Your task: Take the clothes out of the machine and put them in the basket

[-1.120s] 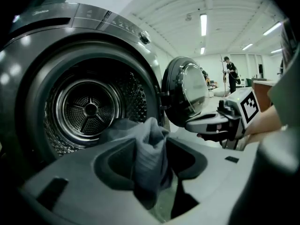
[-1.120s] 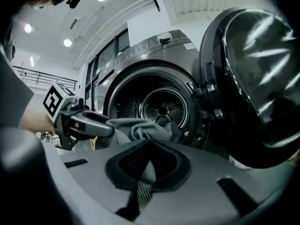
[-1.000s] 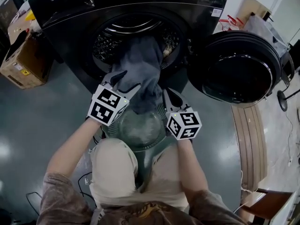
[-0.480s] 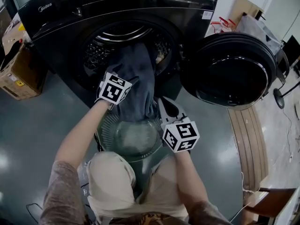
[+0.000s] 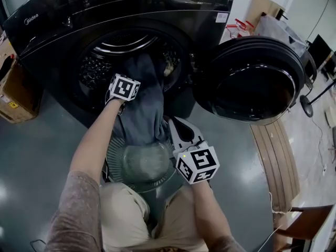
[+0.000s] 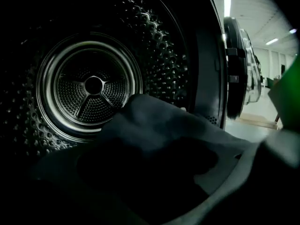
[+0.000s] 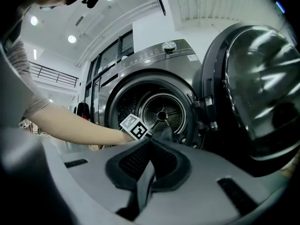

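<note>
A dark grey garment (image 5: 140, 106) hangs out of the black machine's drum mouth (image 5: 100, 62) and down into the round green basket (image 5: 113, 159) below. My left gripper (image 5: 124, 86) reaches into the drum mouth just above the garment. Its jaws are opening, and the left gripper view shows only the cloth (image 6: 159, 125) lying ahead and below, not pinched. Its marker cube (image 7: 136, 127) also shows in the right gripper view. My right gripper (image 5: 176, 127) hovers over the basket's right side, shut on a fold of the grey cloth (image 7: 144, 182).
The machine's round door (image 5: 252, 77) stands swung open to the right. A cardboard box (image 5: 13, 96) sits on the floor at the left. The steel drum's back wall (image 6: 93, 86) shows behind the cloth. The person's knees are right behind the basket.
My left gripper let go of the garment's edge near the basket and moved forward into the drum mouth. The right gripper stayed where it was.
</note>
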Tool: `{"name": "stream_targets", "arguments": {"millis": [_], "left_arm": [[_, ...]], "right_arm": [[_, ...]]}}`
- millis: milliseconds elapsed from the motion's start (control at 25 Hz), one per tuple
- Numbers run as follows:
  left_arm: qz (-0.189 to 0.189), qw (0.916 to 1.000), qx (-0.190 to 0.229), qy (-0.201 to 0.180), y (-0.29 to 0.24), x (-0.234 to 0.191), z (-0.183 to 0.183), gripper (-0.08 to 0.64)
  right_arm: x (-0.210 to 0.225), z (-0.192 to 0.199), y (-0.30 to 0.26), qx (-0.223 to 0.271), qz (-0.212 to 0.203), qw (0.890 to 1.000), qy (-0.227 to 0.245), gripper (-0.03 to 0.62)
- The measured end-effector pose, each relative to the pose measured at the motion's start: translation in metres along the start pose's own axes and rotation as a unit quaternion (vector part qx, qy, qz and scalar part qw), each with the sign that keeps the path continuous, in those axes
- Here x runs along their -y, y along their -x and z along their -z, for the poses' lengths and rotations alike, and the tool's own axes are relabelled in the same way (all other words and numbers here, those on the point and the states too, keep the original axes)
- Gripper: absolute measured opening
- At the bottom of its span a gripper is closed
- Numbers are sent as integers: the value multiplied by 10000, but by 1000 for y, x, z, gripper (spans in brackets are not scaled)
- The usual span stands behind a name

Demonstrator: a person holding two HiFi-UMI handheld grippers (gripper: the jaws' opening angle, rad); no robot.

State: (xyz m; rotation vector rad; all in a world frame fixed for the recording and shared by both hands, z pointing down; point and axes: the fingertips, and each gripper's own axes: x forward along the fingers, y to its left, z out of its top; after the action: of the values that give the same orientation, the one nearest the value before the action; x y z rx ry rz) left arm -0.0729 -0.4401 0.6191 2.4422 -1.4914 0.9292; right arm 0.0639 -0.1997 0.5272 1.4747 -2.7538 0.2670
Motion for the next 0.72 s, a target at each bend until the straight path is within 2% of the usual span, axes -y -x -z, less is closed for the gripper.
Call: {"name": "stream_targets", "arguments": {"millis": [120, 160, 200, 240, 280, 320, 440, 560, 720], "left_arm": [[113, 9998, 58, 121, -4, 1, 3, 397], [113, 9999, 27, 30, -5, 2, 3, 355], [57, 9999, -34, -136, -5, 3, 4, 279], [-42, 9993, -101, -349, -4, 3, 5, 152], [-134, 9983, -151, -541, -3, 3, 5, 86], [-177, 9976, -172, -641, -3, 4, 5, 61], [-74, 9990, -120, -422, 5, 7, 3, 38], [130, 9996, 116, -219, 29, 14, -6, 37], [577, 9974, 346, -275, 79, 37, -11, 35]], "right_arm": [[3, 0, 1, 1, 39, 10000, -14, -3], [5, 0, 1, 8, 55, 10000, -26, -3], [6, 0, 0, 5, 71, 10000, -37, -3], [7, 1, 0, -9, 84, 10000, -45, -3], [7, 3, -1, -28, 87, 9999, -44, -3], [6, 4, -2, -47, 81, 10000, -29, -3], [5, 7, -4, -78, 66, 9999, 43, -3], [9, 9, -5, -94, 112, 9999, 39, -3], [22, 11, -5, -51, 236, 9997, -101, -3]]}}
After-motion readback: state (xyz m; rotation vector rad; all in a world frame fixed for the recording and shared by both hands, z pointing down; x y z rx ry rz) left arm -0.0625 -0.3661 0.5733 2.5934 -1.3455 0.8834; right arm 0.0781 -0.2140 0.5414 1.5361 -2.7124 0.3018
